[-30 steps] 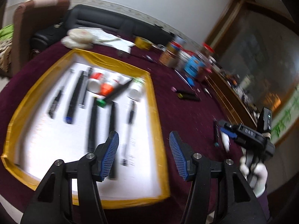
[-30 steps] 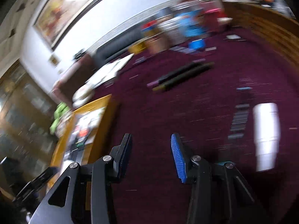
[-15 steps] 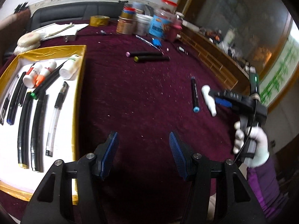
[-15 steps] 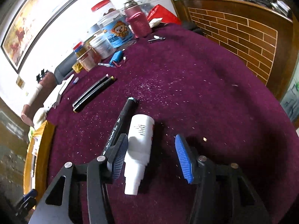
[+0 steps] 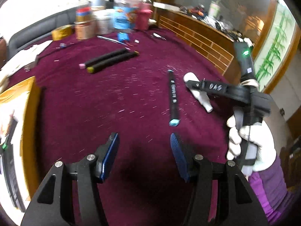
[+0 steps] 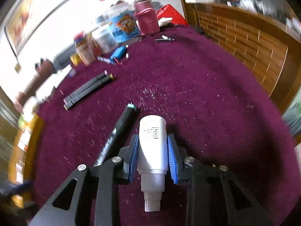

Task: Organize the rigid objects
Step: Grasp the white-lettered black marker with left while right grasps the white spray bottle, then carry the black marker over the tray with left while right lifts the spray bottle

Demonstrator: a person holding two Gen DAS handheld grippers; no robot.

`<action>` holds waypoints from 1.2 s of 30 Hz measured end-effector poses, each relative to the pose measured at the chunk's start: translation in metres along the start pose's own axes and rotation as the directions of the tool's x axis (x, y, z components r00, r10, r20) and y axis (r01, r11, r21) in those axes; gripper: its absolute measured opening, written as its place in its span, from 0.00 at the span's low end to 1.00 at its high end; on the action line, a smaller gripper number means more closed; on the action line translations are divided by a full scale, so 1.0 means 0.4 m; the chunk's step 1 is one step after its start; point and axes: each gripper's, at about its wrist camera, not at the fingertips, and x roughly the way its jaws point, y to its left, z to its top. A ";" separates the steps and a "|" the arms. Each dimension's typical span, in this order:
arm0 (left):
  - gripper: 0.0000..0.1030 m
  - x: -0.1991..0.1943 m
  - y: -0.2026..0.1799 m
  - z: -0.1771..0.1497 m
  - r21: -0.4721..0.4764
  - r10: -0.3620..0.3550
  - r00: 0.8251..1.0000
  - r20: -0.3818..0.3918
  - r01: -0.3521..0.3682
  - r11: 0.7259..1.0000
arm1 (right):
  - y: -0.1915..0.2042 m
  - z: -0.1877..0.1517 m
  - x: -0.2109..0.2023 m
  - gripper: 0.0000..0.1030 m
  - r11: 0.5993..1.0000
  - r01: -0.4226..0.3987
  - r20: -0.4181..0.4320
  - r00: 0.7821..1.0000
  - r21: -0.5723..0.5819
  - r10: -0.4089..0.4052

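right gripper (image 6: 152,156) angled down, just closed on white bottle (image 6: 153,145)

Jars (image 5: 120,17) and tape roll (image 5: 61,32) beyond

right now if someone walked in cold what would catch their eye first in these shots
The white bottle lying on the maroon tablecloth, pinched between the blue pads of the right tool, whose jaws have just been closing on it. A black marker with a light blue tip lies just left of it. Further back, jars crowd the table's far edge.
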 end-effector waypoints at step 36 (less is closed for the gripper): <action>0.11 0.191 -0.080 0.068 0.121 -0.030 0.999 -0.039 0.034 0.992 | -0.052 -0.003 0.004 0.29 0.984 -0.135 0.016 0.991 0.117 0.134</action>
